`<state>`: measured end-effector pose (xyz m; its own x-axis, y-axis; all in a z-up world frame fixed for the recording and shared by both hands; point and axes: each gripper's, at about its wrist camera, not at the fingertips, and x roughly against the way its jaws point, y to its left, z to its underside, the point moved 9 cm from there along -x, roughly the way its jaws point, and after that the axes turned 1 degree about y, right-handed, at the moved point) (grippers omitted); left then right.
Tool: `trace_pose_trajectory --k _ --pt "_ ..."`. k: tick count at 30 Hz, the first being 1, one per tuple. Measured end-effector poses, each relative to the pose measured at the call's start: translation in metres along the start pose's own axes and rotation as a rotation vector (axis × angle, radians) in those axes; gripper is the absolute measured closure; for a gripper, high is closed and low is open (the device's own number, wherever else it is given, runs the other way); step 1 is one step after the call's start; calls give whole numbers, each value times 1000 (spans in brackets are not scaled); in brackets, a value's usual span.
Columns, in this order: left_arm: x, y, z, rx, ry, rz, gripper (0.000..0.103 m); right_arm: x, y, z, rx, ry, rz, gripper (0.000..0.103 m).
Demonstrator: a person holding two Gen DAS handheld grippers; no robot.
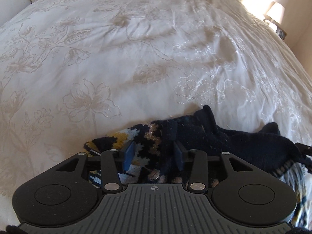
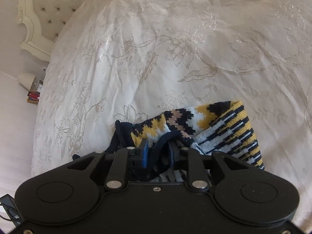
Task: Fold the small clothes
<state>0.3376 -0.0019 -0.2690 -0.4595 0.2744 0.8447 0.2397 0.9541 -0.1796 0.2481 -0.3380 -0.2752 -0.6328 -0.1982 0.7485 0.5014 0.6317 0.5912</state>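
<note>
Both sets of fingers, left [image 1: 154, 155] and right [image 2: 158, 151], are seen parted and released around the patterned sock [image 1: 195, 136], which is laid on the bedspread [image 1: 136, 58], apparently let go so a fold can settle.

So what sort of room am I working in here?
A bedroom, most likely. The sock lies on a bed with a white flowered bedspread. A tufted headboard stands at the bed's end, and a small lamp sits on a bedside table beside it.
</note>
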Motion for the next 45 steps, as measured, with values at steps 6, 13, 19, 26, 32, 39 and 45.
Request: trace_pose_trajectory --k 6,13,19,26,32,39,45 --pt "34 14 -7 85 -56 -29 53 28 7 -14 53 -99 4 32" --pt "84 11 8 121 -74 -21 49 58 11 4 110 -83 1 27" --pt "112 1 53 107 -33 -15 46 80 9 42 156 -31 4 27" --pt "119 -13 120 89 60 -21 45 96 1 98 329 53 79 22" --pt "120 -30 170 112 173 34 45 101 -13 135 422 125 131 16" --pt "132 -44 187 89 169 34 42 96 -6 145 522 116 62 6" --pt "140 -46 186 90 155 23 34 73 -46 140 405 196 158 7"
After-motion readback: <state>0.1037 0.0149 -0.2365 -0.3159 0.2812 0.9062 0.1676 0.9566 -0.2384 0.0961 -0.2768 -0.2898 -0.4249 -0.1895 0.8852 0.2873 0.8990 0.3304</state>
